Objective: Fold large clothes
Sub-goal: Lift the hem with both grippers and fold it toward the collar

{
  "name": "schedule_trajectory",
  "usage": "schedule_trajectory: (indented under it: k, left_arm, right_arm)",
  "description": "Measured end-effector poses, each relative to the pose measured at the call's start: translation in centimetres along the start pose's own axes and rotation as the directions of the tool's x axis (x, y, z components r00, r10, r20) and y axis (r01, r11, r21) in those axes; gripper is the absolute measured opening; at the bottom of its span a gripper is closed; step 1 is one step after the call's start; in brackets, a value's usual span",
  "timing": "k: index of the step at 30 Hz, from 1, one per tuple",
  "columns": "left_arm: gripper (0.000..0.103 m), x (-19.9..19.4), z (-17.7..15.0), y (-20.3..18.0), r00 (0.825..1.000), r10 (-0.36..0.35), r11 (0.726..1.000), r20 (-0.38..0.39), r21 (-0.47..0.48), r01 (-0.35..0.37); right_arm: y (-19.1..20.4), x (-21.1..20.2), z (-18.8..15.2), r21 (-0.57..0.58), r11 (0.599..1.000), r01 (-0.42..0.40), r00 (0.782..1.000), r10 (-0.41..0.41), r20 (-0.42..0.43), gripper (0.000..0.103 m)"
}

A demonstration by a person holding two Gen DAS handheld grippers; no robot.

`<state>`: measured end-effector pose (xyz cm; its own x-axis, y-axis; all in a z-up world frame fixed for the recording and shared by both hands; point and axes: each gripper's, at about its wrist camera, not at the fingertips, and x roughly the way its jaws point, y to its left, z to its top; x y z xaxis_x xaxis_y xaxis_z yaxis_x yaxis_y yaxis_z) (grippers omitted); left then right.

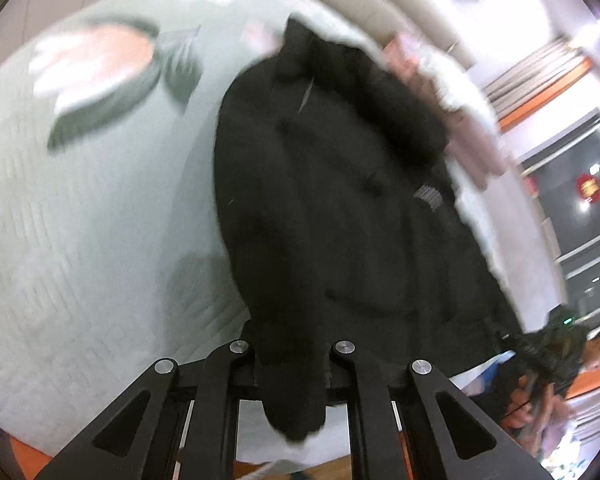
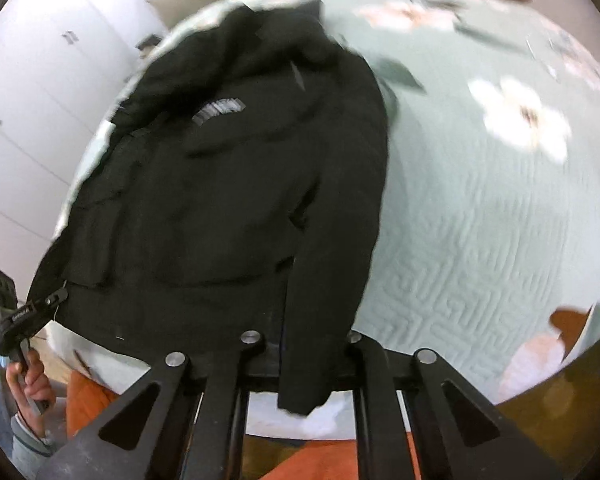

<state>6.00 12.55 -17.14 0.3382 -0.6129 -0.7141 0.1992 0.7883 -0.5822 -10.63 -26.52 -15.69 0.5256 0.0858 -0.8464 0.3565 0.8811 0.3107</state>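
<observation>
A black jacket point(image 1: 340, 208) lies spread on a pale green quilted bedspread point(image 1: 80, 220), collar toward the far side. My left gripper point(image 1: 292, 356) is shut on the jacket's near left corner, and a fold of black cloth hangs out below the jaws. In the right wrist view the jacket point(image 2: 228, 200) fills the middle, and my right gripper point(image 2: 304, 344) is shut on its near right edge, with the cuff end drooping beneath. The left gripper point(image 2: 40, 304) also shows there, clamped on the hem and held by a hand point(image 2: 32, 380).
Pink and brown clothes point(image 1: 472, 132) are piled at the bed's far side by a beige headboard point(image 1: 400, 4). White wardrobe doors point(image 2: 40, 100) stand beside the bed. A dark window point(image 1: 580, 208) is on the right. Orange fabric point(image 2: 320, 460) shows below the bed's near edge.
</observation>
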Motion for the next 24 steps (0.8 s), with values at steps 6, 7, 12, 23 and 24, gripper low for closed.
schedule_trajectory:
  k: [6,7,12,23,24]
  left_arm:
    - [0.011,-5.0,5.8,-3.2,0.987,-0.095,0.995,0.133,0.044,0.09]
    - [0.011,-5.1,6.7,-3.6,0.986,-0.099,0.994,0.137,0.055,0.093]
    - [0.014,-1.5,8.1,-2.5,0.993,-0.052,0.997,0.109,0.07,0.045]
    - [0.013,6.2,11.0,-0.6,0.997,-0.063,0.987,-0.053,0.144,0.07]
    - [0.012,6.1,11.9,-0.8,0.996,-0.069,0.988,-0.051,0.138,0.076]
  right_arm:
    - [2.5,-5.2,4.8,-0.064,0.998,0.005,0.993,0.003,0.118,0.011]
    - [3.0,-5.5,5.7,-0.067,0.998,0.011,0.991,-0.002,0.135,0.011]
    - [2.5,-3.0,7.9,-0.041,0.999,0.016,0.99,-0.011,0.139,0.011]
    - [0.7,6.4,8.1,-0.116,0.993,0.012,0.998,-0.019,-0.06,0.011]
    - [0.7,6.5,9.2,-0.107,0.994,0.009,0.997,-0.017,-0.075,0.011]
